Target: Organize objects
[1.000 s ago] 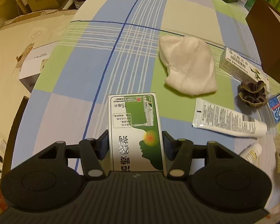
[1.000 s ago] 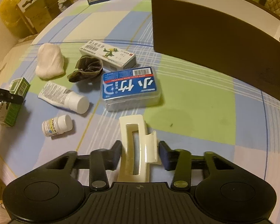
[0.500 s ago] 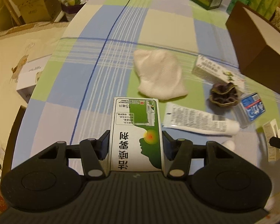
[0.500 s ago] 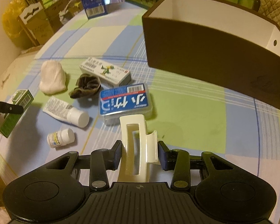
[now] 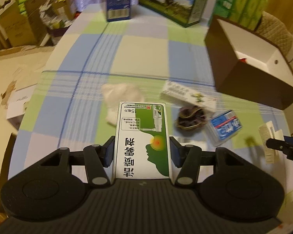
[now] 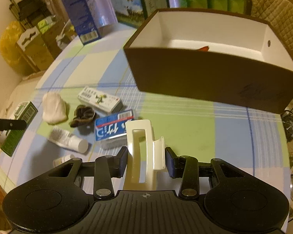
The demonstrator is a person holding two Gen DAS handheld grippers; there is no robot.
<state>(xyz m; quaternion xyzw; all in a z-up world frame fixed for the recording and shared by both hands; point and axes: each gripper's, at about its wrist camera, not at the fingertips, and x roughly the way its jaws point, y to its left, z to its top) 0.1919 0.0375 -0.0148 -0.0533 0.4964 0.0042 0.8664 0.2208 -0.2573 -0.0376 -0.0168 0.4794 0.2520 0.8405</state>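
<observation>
Task early-to-mid by my read: the dark brown open-top box with white lining [image 6: 214, 74] sits at the far right of the checked blue-green tablecloth [image 6: 185, 120] and looks almost empty, only a small red-orange bit showing at its near inner edge, can't tell what it is. Left on the cloth, clustered left of the box: crumpled white cloth [image 6: 53, 108], long white-and-green carton [image 6: 99, 99], dark brown scrunchie [image 6: 83, 116] just beside that carton, blue-labelled clear plastic case [image 6: 112, 127], white tube with white cap [image 6: 69, 140], small white bottle [image 6: 62, 160] partly hidden behind the right tool. Two items are lifted, none of the rest is sorted yet. Left gripper [image 5: 142, 153]: jaws closed about halfway, pads pressed on both long sides of a green-and-white cardboard medicine box [image 5: 142, 136], which sticks out forward, above the cloth and well apart from the brown box. Right gripper [image 6: 145, 161]: jaws narrowed to a moderate gap, clamping a cream plastic claw hair clip [image 6: 142, 150], upright between the pads, off the table, brown box ahead and near. Likely next: both go into the box. Left view is motion-blurred, so fine detail there is unsure.
</observation>
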